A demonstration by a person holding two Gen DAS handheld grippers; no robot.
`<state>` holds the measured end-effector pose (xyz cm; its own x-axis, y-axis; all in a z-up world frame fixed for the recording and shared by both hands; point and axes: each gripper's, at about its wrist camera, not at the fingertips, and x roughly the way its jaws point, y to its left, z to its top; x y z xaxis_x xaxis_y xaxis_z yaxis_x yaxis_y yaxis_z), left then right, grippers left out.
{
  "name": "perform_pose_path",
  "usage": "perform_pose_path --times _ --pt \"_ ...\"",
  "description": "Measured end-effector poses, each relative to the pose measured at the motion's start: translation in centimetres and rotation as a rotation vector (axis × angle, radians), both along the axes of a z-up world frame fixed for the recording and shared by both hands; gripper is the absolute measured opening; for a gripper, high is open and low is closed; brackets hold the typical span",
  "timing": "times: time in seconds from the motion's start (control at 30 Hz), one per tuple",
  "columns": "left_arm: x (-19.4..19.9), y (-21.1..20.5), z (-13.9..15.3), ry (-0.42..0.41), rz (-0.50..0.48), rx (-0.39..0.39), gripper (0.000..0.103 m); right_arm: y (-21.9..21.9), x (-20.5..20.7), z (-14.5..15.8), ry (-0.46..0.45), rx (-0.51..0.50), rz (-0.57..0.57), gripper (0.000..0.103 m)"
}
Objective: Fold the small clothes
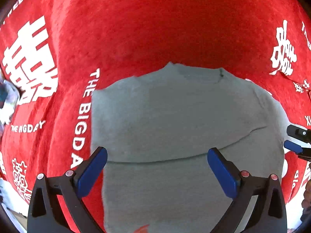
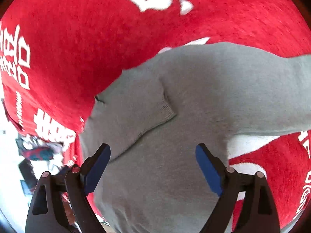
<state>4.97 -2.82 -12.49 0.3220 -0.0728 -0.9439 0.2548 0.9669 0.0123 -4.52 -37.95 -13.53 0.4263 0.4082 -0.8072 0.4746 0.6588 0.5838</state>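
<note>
A small grey knit garment (image 1: 175,120) lies flat on a red cloth (image 1: 136,29) with white lettering. In the left wrist view a fold edge crosses it from left to right. My left gripper (image 1: 157,167) is open and empty just above the garment's near part. The right gripper's blue-padded tip (image 1: 295,141) shows at the garment's right edge. In the right wrist view the garment (image 2: 194,101) has a ribbed sleeve cuff (image 2: 165,110) folded onto its body. My right gripper (image 2: 153,167) is open and empty over it.
The red cloth (image 2: 77,48) covers the surface all around the garment. At the left edge of the right wrist view a heap of coloured items (image 2: 38,153) lies beyond the cloth's edge. A patterned item (image 1: 5,101) shows at the left edge of the left wrist view.
</note>
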Motion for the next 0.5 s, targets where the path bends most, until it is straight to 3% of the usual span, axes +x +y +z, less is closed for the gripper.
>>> perform_pose_path --times 0.03,0.07,0.2,0.5 --pt "0.0 -0.8 -0.1 0.002 0.001 0.014 0.103 -0.5 -0.4 0.0 -0.016 0.022 -0.017 0.092" --pt "0.1 -1.4 -0.2 0.006 -0.002 0.029 0.103 -1.0 -0.8 0.1 -0.027 0.038 -0.033 0.103" --pt "0.2 -4.0 -1.6 0.077 -0.037 0.035 0.103 -3.5 -2.5 0.0 -0.067 0.116 -0.100 0.103" --pt "-1.6 -10.5 -3.9 0.141 -0.153 0.077 0.103 -9.5 -7.3 -2.7 0.058 0.133 -0.231 0.103"
